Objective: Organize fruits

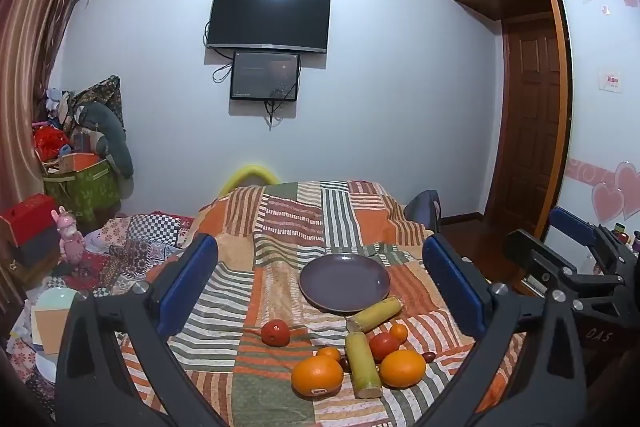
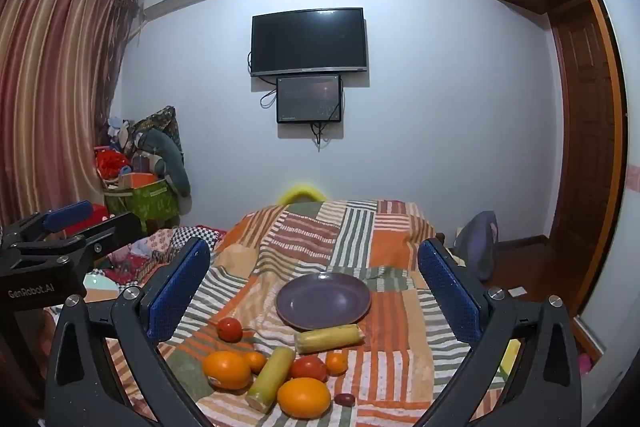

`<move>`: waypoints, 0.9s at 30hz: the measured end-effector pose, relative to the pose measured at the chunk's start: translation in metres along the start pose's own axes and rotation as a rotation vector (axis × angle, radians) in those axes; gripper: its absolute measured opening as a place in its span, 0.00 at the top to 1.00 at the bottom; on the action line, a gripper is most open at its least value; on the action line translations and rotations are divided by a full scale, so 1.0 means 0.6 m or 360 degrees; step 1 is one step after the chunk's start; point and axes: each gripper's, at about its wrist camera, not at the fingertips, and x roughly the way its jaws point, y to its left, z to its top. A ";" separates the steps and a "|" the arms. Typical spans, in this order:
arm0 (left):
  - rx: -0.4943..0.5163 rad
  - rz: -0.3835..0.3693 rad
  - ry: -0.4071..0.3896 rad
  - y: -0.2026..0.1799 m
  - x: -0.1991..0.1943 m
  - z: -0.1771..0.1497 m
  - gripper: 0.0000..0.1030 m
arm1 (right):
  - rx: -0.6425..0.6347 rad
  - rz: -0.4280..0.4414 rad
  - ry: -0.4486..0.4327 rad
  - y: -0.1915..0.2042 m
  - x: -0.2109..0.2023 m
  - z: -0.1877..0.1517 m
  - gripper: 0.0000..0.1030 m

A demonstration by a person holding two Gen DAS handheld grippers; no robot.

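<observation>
An empty purple plate (image 1: 345, 282) (image 2: 323, 301) lies on the striped patchwork cover (image 1: 288, 223). In front of it lie two large oranges (image 1: 317, 375) (image 1: 402, 368), two yellow-green sugarcane pieces (image 1: 362, 363) (image 1: 374, 313), two red tomatoes (image 1: 275, 332) (image 1: 383, 345), small oranges (image 1: 399, 332) and a dark date (image 2: 344, 398). My left gripper (image 1: 320, 283) is open and empty, above and behind the fruit. My right gripper (image 2: 314, 287) is open and empty too. Each gripper shows at the edge of the other's view.
A TV (image 1: 269, 18) and a small screen hang on the far wall. Boxes, toys and cushions pile at the left (image 1: 80, 163). A wardrobe and door (image 1: 528, 115) stand at the right. A chair back (image 2: 478, 243) is beside the bed.
</observation>
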 end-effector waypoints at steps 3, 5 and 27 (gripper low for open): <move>0.0011 0.0009 0.0004 -0.002 0.001 -0.001 0.00 | -0.0002 0.0000 0.0007 0.000 0.001 -0.001 0.00; -0.0001 -0.0004 0.0018 0.000 0.005 0.000 0.00 | -0.0006 -0.0004 0.0011 0.001 0.002 -0.001 0.00; 0.0022 0.0003 0.0007 -0.010 0.008 -0.005 0.00 | 0.0026 0.0004 0.0004 -0.002 -0.002 0.002 0.00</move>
